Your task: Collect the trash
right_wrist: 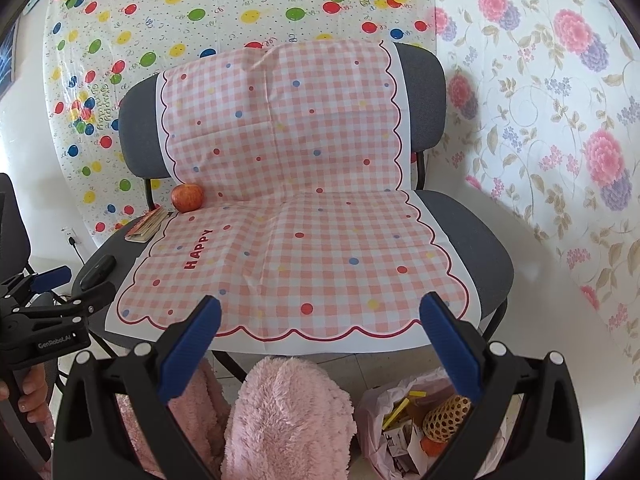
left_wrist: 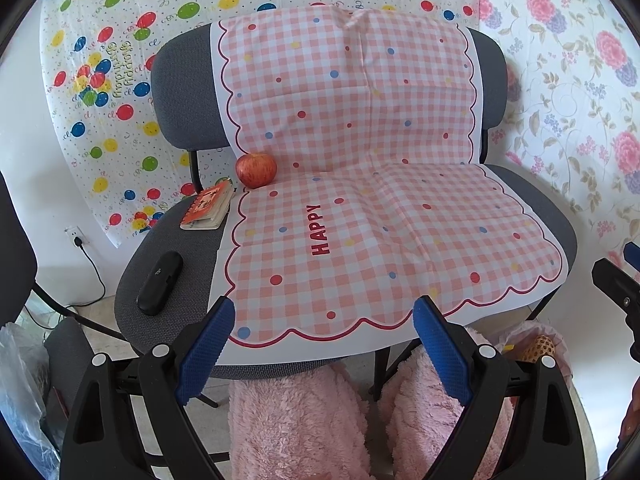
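**Operator:** Down on the floor at the right, below the chair's front edge, I see the pink trash bag point(right_wrist: 404, 412), open, with paper scraps, yellow strips and a netted foam sleeve already in it. Both my grippers are empty: the left gripper point(left_wrist: 324, 320) has its fingers spread wide, and the right gripper point(right_wrist: 320, 316) is spread the same, each hovering over the front hem of the checked cloth point(left_wrist: 360, 208).

**Observer:** What worries you?

**Operator:** Choosing wrongly. On the chair seat point(left_wrist: 176, 280) I see an apple point(left_wrist: 256, 170), a small notebook point(left_wrist: 208, 210) and a black case point(left_wrist: 160, 282), well apart from the bag. None looks like rubbish to me, so a grab there would likely bin something worth keeping.

**Observer:** And the bag itself?

**Operator:** Its thin plastic looks slack; pinching one wall could tip it and spill the contents. The cloth lies loose too, so a low finger might snag its hem and roll the apple off.
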The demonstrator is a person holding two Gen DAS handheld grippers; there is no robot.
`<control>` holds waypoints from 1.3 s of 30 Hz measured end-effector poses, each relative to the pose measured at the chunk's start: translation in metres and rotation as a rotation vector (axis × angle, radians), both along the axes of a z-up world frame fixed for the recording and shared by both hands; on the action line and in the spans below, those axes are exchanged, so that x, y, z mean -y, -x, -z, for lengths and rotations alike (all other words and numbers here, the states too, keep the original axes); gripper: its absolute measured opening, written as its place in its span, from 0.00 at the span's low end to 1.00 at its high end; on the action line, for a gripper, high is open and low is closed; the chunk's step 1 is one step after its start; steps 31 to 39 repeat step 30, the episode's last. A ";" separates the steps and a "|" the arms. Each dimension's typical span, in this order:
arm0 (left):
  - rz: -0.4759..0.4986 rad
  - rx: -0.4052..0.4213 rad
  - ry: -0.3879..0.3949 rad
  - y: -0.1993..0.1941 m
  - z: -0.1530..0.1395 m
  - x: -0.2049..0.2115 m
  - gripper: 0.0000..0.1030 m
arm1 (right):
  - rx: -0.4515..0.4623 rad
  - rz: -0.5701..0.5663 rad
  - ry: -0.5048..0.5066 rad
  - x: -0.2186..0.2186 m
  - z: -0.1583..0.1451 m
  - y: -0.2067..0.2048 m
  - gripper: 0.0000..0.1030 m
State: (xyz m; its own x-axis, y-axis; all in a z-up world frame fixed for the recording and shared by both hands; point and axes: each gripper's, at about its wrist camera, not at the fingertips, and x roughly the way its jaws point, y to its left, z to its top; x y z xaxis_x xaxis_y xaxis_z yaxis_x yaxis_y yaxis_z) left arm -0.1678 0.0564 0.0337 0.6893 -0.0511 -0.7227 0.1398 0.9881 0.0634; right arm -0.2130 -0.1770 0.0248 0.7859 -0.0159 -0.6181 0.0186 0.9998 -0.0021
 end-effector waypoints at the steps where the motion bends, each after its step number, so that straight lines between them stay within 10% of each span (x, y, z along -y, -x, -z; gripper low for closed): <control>1: -0.001 0.000 -0.001 0.000 0.000 0.000 0.87 | 0.000 0.002 -0.001 0.001 0.001 0.000 0.94; 39: -0.024 -0.069 0.022 -0.055 0.042 -0.001 0.87 | -0.058 0.015 -0.015 0.043 0.043 -0.088 0.94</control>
